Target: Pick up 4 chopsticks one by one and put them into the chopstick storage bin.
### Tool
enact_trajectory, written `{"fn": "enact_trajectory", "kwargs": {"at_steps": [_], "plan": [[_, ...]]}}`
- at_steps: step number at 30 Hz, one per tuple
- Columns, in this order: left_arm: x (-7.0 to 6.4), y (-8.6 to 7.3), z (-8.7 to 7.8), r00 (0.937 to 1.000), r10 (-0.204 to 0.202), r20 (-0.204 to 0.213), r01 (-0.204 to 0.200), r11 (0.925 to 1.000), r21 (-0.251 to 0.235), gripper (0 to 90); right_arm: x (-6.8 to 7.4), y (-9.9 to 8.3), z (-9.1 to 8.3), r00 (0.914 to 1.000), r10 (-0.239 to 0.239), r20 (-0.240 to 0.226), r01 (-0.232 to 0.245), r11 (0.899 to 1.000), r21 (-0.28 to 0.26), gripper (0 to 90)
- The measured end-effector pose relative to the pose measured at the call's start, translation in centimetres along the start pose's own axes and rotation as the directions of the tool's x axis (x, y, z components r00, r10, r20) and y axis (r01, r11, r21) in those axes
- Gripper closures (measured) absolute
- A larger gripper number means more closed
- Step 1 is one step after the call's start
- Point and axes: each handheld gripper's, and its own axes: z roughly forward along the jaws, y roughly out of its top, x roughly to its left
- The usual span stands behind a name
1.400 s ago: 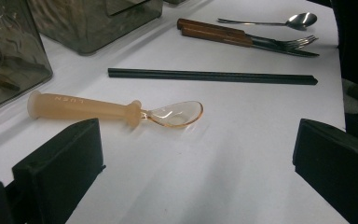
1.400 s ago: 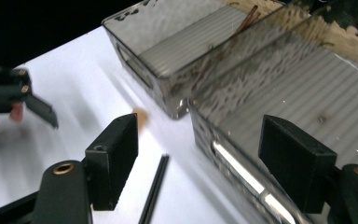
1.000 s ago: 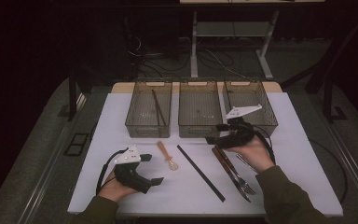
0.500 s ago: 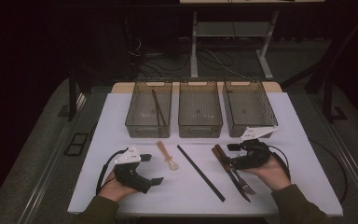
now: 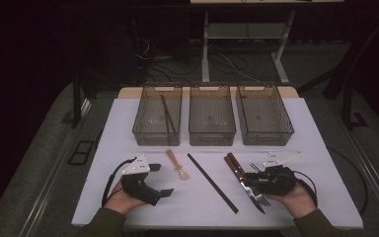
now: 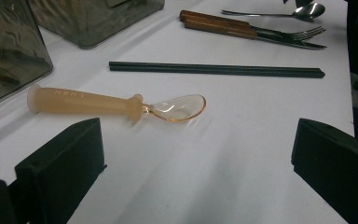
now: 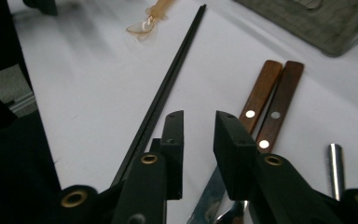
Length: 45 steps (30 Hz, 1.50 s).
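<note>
A clear orange spoon [image 5: 176,164] [image 6: 116,103] lies on the white table [image 5: 197,207], just ahead of my left gripper [image 5: 162,180] [image 6: 198,128], which rests low with its jaws wide apart and nothing between them. A single black chopstick [image 5: 212,182] [image 7: 168,84] lies diagonally in the middle. My right gripper [image 5: 250,183] [image 7: 199,116] hovers over a wooden-handled knife and fork [image 5: 242,175] [image 7: 270,98]. Its jaws stand a narrow gap apart and hold nothing. A metal spoon [image 6: 307,10] lies just past them.
Three clear bins stand in a row at the back: left bin [image 5: 143,129], middle bin [image 5: 211,133], right bin [image 5: 264,134]. A dark chopstick [image 5: 167,113] lies in the left bin. Dark floor surrounds the table, with desk legs and cables behind.
My right gripper has come back from the front of the right bin and down onto the knife and fork near the table's front. The left gripper has stayed put.
</note>
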Motion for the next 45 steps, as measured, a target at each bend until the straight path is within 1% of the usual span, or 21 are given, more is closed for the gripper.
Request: {"fn": "enact_trajectory", "kwargs": {"at_steps": [2, 5, 9, 12, 13, 16, 19, 20, 24, 28, 33, 34, 37, 39, 40, 45], "plan": [[0.0, 0.0, 0.0, 1.0, 0.0, -0.001, 0.0, 1.0, 0.003, 1.5, 0.3, -0.2, 0.1, 0.9999, -0.009, -0.008, 0.009, 1.0, 0.006, 78.2], [-0.1, 0.1, 0.0, 1.0, 0.004, -0.001, -0.004, 1.0, 0.003, 1.4, 0.7, -0.3, 0.5, 0.9986, -0.028, -0.044, 0.03, 0.999, 0.032, 83.7], [-0.1, 0.1, 0.0, 1.0, 0.006, 0.0, -0.006, 1.0, 0.003, 1.5, 1.2, -0.2, 1.1, 0.9957, -0.056, -0.074, 0.06, 0.997, 0.053, 89.3], [-0.1, 0.1, 0.0, 1.0, 0.008, 0.001, -0.008, 1.0, 0.006, 1.5, 1.7, -0.2, 1.6, 0.9932, -0.074, -0.09, 0.081, 0.994, 0.074, 89.4], [0.0, 0.1, 0.0, 0.9999, 0.013, 0.0, -0.013, 0.9999, 0.006, 1.4, 1.9, -0.2, 1.8, 0.9921, -0.078, -0.098, 0.085, 0.994, 0.073, 89.4], [0.0, 0.1, 0.0, 0.9999, 0.012, 0.0, -0.012, 0.9999, 0.007, 1.5, 2.5, -0.1, 2.3, 0.9874, -0.091, -0.13, 0.102, 0.991, 0.086, 89.4], [0.0, 0.1, 0.0, 0.9999, 0.012, 0.001, -0.012, 0.9999, 0.005, 1.5, 3.0, -0.1, 2.8, 0.9831, -0.109, -0.146, 0.125, 0.987, 0.101, 89.4], [-0.1, 0.1, 0.0, 1.0, 0.007, 0.001, -0.007, 1.0, 0.005, 1.5, 3.1, -0.1, 2.9, 0.9824, -0.112, -0.149, 0.129, 0.986, 0.108, 89.4], [0.0, 0.1, 0.0, 1.0, 0.009, 0.002, -0.009, 0.9999, 0.008, 1.4, 3.4, -0.2, 3.7, 0.98, -0.118, -0.16, 0.14, 0.981, 0.135, 89.4], [0.0, 0.1, 0.0, 1.0, 0.008, 0.003, -0.008, 0.9999, 0.007, 1.5, 4.1, -0.3, 4.3, 0.9762, -0.128, -0.175, 0.158, 0.973, 0.168, 89.4], [0.0, 0.1, 0.1, 1.0, 0.007, 0.003, -0.007, 1.0, 0.005, 1.5, 4.5, -0.4, 4.9, 0.9702, -0.158, -0.183, 0.195, 0.96, 0.2, 89.4], [0.0, 0.1, 0.1, 1.0, 0.006, 0.003, -0.006, 1.0, 0.005, 1.4, 4.4, -0.5, 5.0, 0.9677, -0.174, -0.183, 0.211, 0.955, 0.207, 89.4], [0.0, 0.1, 0.1, 1.0, 0.008, 0.004, -0.008, 0.9999, 0.006, 1.5, 4.5, -0.6, 5.2, 0.9673, -0.175, -0.184, 0.214, 0.951, 0.222, 89.4], [0.0, 0.1, 0.1, 1.0, 0.008, 0.003, -0.008, 0.9999, 0.006, 1.5, 4.5, -0.6, 5.5, 0.9622, -0.199, -0.186, 0.239, 0.944, 0.225, 89.4], [0.0, 0.1, 0.1, 1.0, 0.006, 0.004, -0.006, 1.0, 0.005, 1.5, 4.5, -0.7, 5.6, 0.9612, -0.204, -0.186, 0.244, 0.943, 0.228, 89.4], [0.0, 0.1, 0.0, 1.0, 0.007, 0.004, -0.007, 1.0, 0.006, 1.5, 4.4, -0.7, 5.5, 0.964, -0.2, -0.176, 0.238, 0.943, 0.233, 89.4]]}}
